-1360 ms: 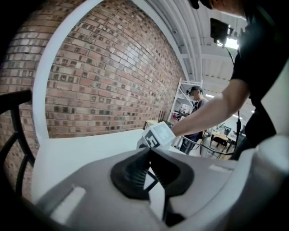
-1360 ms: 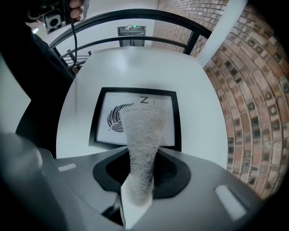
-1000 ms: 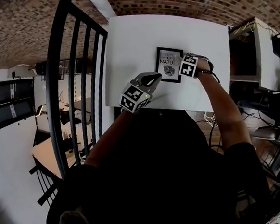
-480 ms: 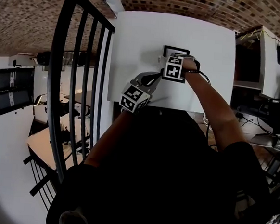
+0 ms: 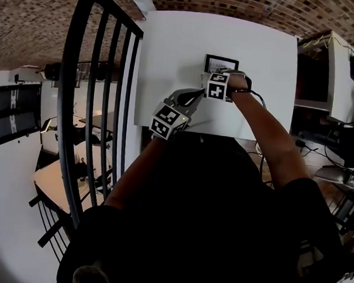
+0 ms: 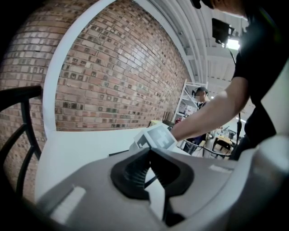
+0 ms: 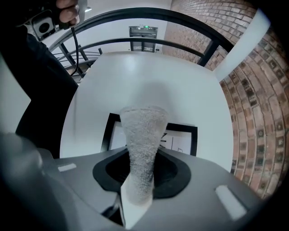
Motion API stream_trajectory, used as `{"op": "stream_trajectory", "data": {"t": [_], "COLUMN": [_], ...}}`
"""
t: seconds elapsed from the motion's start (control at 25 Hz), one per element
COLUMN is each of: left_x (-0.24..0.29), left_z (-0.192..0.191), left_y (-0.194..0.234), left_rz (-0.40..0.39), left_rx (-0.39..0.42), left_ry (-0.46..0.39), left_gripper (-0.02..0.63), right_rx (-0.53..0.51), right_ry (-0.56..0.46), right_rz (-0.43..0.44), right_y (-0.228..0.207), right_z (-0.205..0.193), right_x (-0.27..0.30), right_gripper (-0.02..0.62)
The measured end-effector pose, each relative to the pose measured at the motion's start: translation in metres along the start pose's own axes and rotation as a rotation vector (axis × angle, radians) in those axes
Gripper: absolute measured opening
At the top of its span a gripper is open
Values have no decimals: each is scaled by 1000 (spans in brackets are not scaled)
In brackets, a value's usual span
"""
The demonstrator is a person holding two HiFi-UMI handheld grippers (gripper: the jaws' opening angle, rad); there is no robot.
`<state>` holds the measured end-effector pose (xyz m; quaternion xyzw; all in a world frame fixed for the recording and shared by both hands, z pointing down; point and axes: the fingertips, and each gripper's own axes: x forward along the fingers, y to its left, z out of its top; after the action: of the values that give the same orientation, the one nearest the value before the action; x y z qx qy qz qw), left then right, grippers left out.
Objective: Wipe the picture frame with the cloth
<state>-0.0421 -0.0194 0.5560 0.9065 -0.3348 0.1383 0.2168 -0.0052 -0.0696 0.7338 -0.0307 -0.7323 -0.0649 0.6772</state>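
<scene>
A black picture frame [image 5: 222,63] with a white picture inside is being shown lying flat on the white table [image 5: 171,64]. A fuzzy, pale grey cloth [image 7: 142,135] is being squeezed between the fingers of the right gripper [image 7: 141,173]. The cloth is being held out over the frame's middle, and part of the picture is being hidden.

The cloth [image 7: 142,144] hides the middle of the picture frame [image 7: 180,140].
</scene>
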Motion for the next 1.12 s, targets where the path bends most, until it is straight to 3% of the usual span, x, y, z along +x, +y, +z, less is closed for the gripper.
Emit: {"op": "stream_trajectory", "data": {"t": [0.64,0.96,1.12], "left_x": [34,39,36], "left_z": [6,9,9], "left_y": [-23,-23,-20], "left_rz": [-112,-114,-98], "left_rx": [18,18,10], "left_ry": [48,54,56], "left_gripper": [0,0,0], "right_rx": [117,152,169], "right_ry": [38,87,59], "right_rz": [-10,-10,-28], "right_y": [19,17,8], "right_z": [-89,-128,-120], "right_x": [-7,-6,-16], "right_gripper": [115,115,115]}}
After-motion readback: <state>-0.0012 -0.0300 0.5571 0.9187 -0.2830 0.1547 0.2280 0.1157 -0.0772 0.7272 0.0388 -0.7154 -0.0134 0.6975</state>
